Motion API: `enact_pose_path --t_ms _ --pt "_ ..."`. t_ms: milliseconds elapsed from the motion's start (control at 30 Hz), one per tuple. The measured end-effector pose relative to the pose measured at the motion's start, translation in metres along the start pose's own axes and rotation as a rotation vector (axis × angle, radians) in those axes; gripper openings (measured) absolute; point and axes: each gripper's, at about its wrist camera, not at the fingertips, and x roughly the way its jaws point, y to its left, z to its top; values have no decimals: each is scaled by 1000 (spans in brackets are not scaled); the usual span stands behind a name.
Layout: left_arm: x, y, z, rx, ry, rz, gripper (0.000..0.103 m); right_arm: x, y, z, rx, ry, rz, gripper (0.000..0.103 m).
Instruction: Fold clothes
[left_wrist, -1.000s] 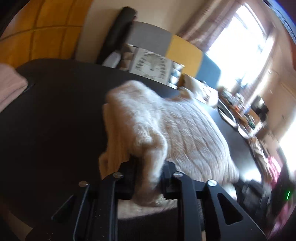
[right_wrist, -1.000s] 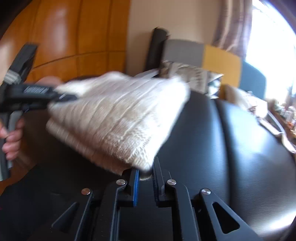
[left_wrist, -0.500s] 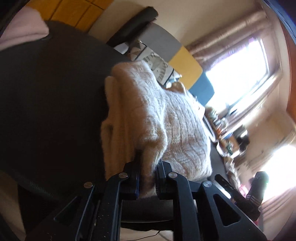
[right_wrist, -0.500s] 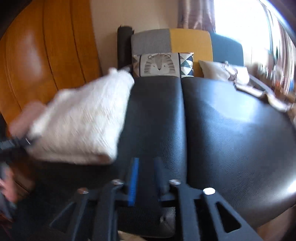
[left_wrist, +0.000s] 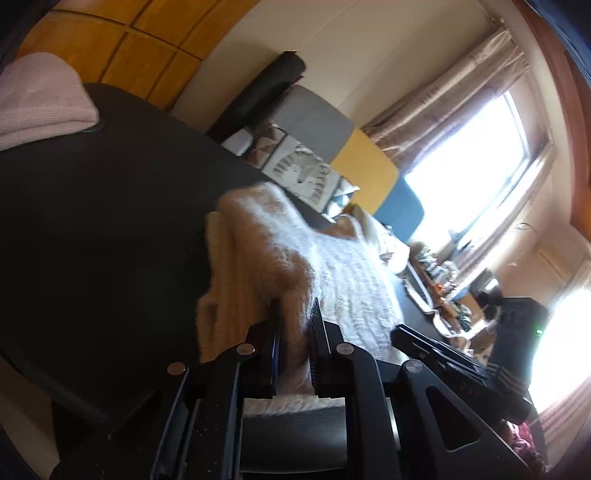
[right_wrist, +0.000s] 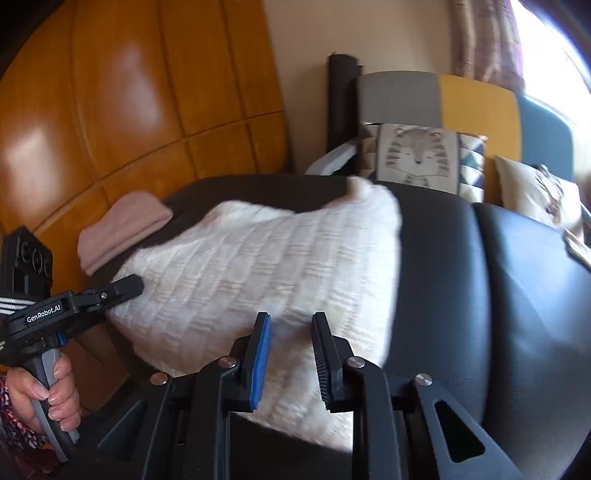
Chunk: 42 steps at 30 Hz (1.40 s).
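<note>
A folded cream knit sweater (left_wrist: 295, 266) lies on the black padded surface (left_wrist: 103, 206). My left gripper (left_wrist: 295, 325) is shut on the sweater's near edge. In the right wrist view the sweater (right_wrist: 266, 266) fills the middle, and the left gripper (right_wrist: 125, 288) pinches its left edge. My right gripper (right_wrist: 290, 332) is open, its fingers over the sweater's near edge with nothing clamped between them. The right gripper also shows in the left wrist view (left_wrist: 436, 350), at the sweater's right side.
A folded pink garment (right_wrist: 122, 225) lies at the surface's far left by the orange wooden wall (right_wrist: 110, 110). A tiger-print cushion (right_wrist: 417, 158) and a grey, yellow and blue headboard (right_wrist: 443, 96) stand behind. A cluttered desk (left_wrist: 443, 291) and bright window are at the right.
My right gripper, which had let go of the sweater and backed off, has come back over its near edge with jaws wider apart. The left gripper keeps its hold and has swung the sweater.
</note>
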Motion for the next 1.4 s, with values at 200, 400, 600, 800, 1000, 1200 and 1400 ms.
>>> enact_pose_path --t_ms 200,400,600,800,1000,1200,1400 --pt "10 22 -10 -4 15 103 16 33 48 -28 -219 129 -35 23" --pt "0 25 -10 -8 -16 110 20 28 53 -38 -234 55 -59 23" --pt "-24 25 -4 -78 -93 125 28 -20 27 -8 -155 -112 -17 24" --pt "-47 25 3 -143 -170 141 28 -10 -32 26 52 -81 -25 26" --pt "-38 -43 28 164 -214 110 28 22 -61 43 166 -20 5 26" --pt "34 -92 52 432 -87 104 41 57 -44 55 84 46 -3 29" --pt "92 -58 76 337 45 250 41 77 -36 48 -7 73 8 29"
